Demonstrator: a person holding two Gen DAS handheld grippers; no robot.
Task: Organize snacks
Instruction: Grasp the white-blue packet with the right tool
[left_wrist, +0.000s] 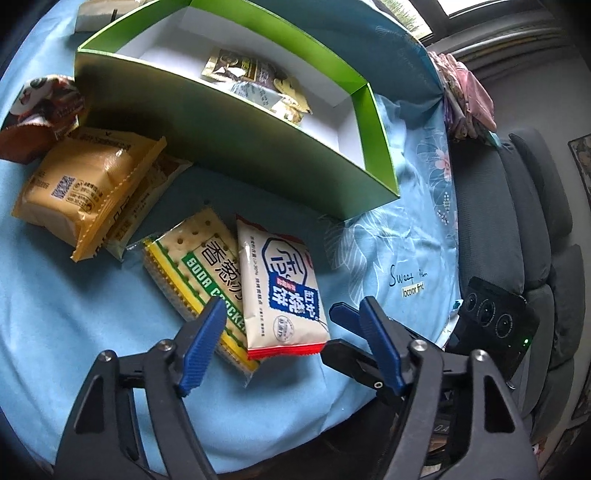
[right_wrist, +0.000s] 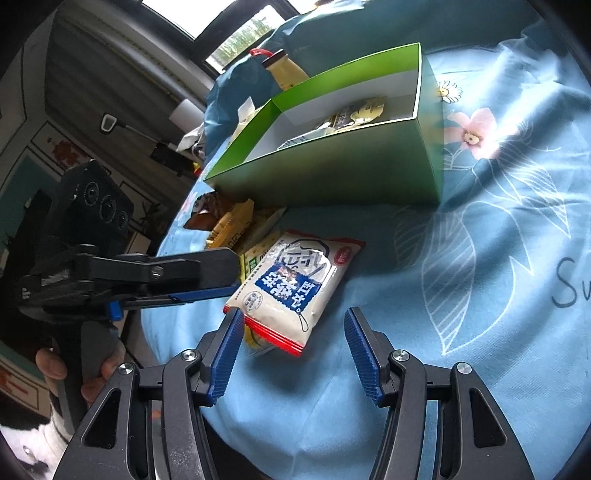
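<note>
Blue cloth (left_wrist: 66, 314) with flowers and leaves on it covers the surface where all the snacks lie. Behind it, at the right edge of the left wrist view, sits a dark grey sofa (left_wrist: 517, 206).

Near the middle of both views lies a white snack bag (left_wrist: 280, 291) with big blue letters and a red strip along its bottom edge. It rests partly on top of a pack of crackers (left_wrist: 192, 266) with a green and yellow band. To the upper left of these sits a puffy orange bag (left_wrist: 77, 188), and under it a second bag (left_wrist: 147, 199) pokes out. A brown bag with a panda (left_wrist: 40, 110) is at the far left. Higher up stands a green box (left_wrist: 236, 147) that is white inside, and a few small packets (left_wrist: 255, 85) already lie in it.

The left gripper (left_wrist: 291, 325) points down at the white bag. Its blue pads (left_wrist: 201, 345) stand apart on both sides of the bag's lower end, over the bag and the crackers, and they do not squeeze anything.

The right gripper (right_wrist: 293, 350) sits at the bottom of the right wrist view, also tipped down, just below the red edge of the white snack bag (right_wrist: 295, 284). Its pads (right_wrist: 227, 354) are spread wide with only cloth between them. A hand (right_wrist: 92, 363) at the lower left of that view holds the left gripper's handle.
</note>
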